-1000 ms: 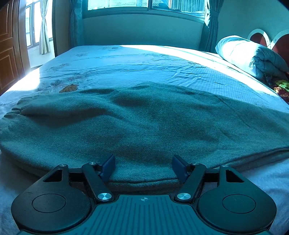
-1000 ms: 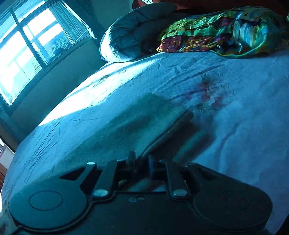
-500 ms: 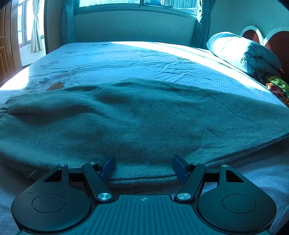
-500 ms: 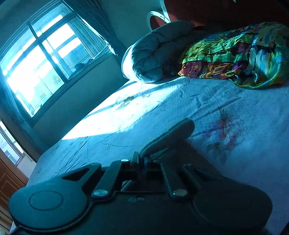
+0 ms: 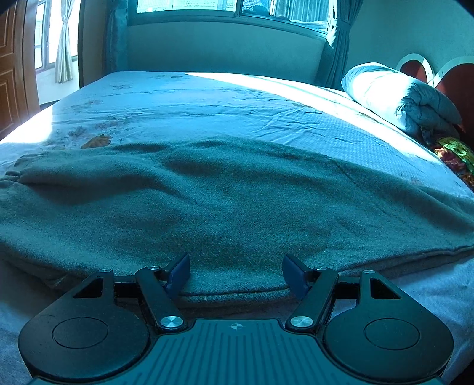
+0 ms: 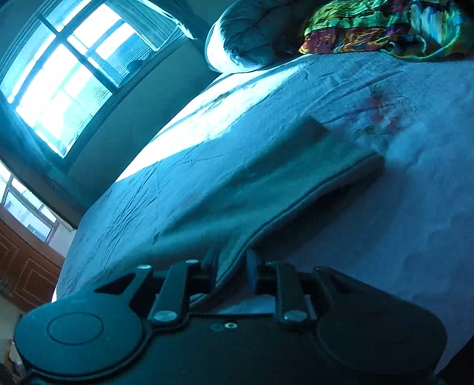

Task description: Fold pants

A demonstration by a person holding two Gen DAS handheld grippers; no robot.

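Observation:
Grey fleece pants (image 5: pixel 225 201) lie folded lengthwise across the bed, stretching from left to right in the left wrist view. My left gripper (image 5: pixel 236 271) is open, its blue pads on either side of the near folded edge, low over the bed. In the right wrist view the pants (image 6: pixel 266 177) run away from me to their far end. My right gripper (image 6: pixel 232 266) is nearly shut with the near edge of the pants between its fingers, holding it slightly off the sheet.
The bed has a pale floral sheet (image 5: pixel 207 100). A rolled white duvet (image 5: pixel 397 94) and a colourful cloth (image 6: pixel 385 26) lie by the headboard. A window wall (image 5: pixel 225 47) stands beyond the bed and a wooden door (image 5: pixel 11 74) at left.
My right gripper tilted up and then came back down, with the pants edge still between its fingers. My left gripper has stayed open at the near edge, shifting only slightly.

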